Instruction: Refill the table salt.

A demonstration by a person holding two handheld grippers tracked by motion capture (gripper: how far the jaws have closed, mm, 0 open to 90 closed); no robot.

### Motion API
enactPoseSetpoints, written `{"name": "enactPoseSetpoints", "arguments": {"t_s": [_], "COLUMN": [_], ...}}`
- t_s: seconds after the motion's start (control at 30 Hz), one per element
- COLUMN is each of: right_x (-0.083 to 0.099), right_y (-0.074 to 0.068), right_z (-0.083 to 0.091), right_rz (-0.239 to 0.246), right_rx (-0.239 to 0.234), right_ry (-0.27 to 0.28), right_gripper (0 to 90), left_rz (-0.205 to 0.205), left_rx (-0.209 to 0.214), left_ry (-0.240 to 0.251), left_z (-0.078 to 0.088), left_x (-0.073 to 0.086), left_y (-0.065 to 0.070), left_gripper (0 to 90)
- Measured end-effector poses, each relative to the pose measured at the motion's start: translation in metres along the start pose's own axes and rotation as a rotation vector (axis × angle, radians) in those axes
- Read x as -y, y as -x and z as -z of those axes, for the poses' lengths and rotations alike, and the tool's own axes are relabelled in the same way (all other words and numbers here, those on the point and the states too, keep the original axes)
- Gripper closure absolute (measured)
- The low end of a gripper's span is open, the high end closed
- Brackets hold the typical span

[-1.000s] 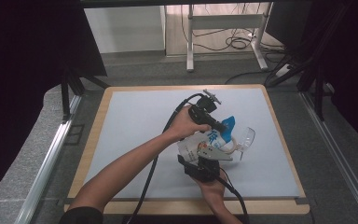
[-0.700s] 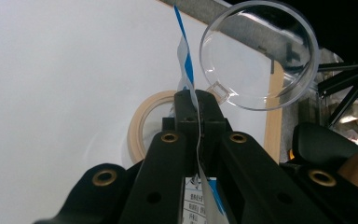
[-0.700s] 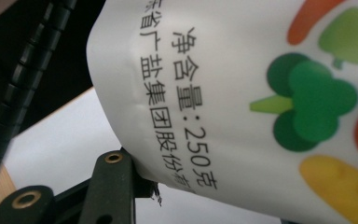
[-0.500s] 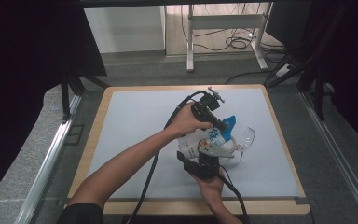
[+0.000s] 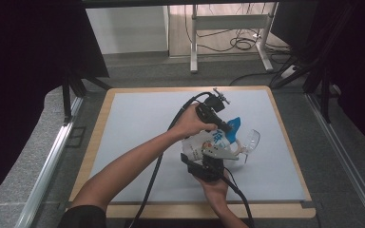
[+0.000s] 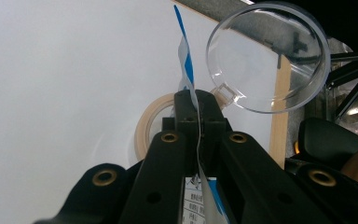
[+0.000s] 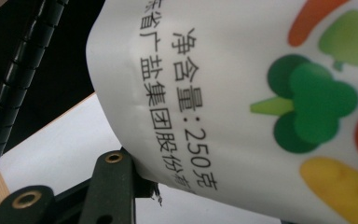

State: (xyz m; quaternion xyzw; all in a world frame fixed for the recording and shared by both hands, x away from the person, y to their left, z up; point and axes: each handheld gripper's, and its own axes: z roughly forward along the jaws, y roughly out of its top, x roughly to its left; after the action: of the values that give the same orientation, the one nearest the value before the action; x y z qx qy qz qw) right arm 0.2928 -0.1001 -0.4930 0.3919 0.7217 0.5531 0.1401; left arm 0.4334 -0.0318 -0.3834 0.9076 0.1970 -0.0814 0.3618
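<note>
High view: a soft white plastic bag (image 5: 208,142) with blue print is held up just right of the frame's middle. Its thin top edge is pinched flat by the left gripper (image 6: 197,105). Its smooth, bulging lower part is squeezed by the right gripper (image 5: 208,164). A round clear plastic cup (image 6: 266,56) lies nearby. Next, tipping the bag over the cup is likely needed.

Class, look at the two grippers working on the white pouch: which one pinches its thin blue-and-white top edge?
The left gripper: its jaws are shut on the pouch's thin top edge, beside the clear cup. The right gripper holds the bulging lower body instead.
</note>
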Motion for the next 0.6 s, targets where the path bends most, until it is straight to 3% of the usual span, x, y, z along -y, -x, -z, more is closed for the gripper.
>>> {"name": "enactPoseSetpoints", "arguments": {"t_s": [0.6], "right_x": [-0.0003], "right_y": [-0.0016], "right_z": [0.0001], "right_rz": [-0.018], "right_rx": [-0.012], "right_ry": [0.012], "right_gripper": [55.0], "left_rz": [0.005], "left_rx": [0.0], "left_ry": [-0.014], "left_z": [-0.0005], "left_x": [-0.0006], "left_y": [-0.0013], "left_gripper": [90.0]}}
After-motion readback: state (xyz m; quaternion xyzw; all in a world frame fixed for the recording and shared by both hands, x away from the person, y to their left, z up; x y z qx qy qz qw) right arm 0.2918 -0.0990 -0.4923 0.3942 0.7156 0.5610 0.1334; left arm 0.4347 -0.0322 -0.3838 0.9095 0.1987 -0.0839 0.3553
